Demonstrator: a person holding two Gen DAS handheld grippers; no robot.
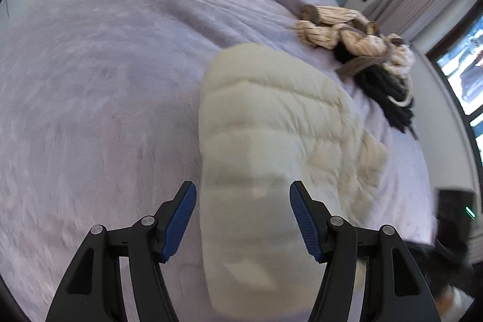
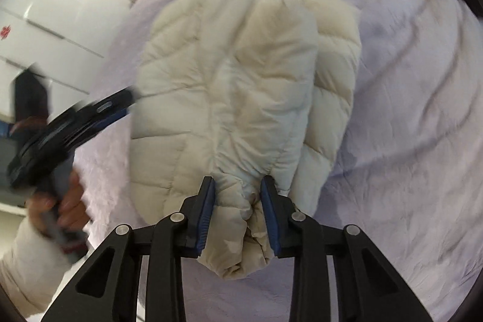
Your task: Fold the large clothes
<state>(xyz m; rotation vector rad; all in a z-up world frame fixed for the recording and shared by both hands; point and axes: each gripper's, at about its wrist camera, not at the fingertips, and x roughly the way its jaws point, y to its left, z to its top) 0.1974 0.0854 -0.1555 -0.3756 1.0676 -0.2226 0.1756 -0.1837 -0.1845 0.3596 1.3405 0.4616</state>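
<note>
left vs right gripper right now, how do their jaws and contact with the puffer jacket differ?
The right gripper has its jaws drawn in, pads pinching a bunched fold of the cream puffer jacket; the left gripper stands wide, pads clear of the fabric. The right gripper holds the jacket; the left gripper holds nothing. Both share black fingers with blue pads and point down at the bed.

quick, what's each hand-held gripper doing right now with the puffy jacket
Left hand-held gripper: open, its fingers either side of the cream puffer jacket without pressing it.
Right hand-held gripper: shut on a bunched fold of the jacket.
</note>
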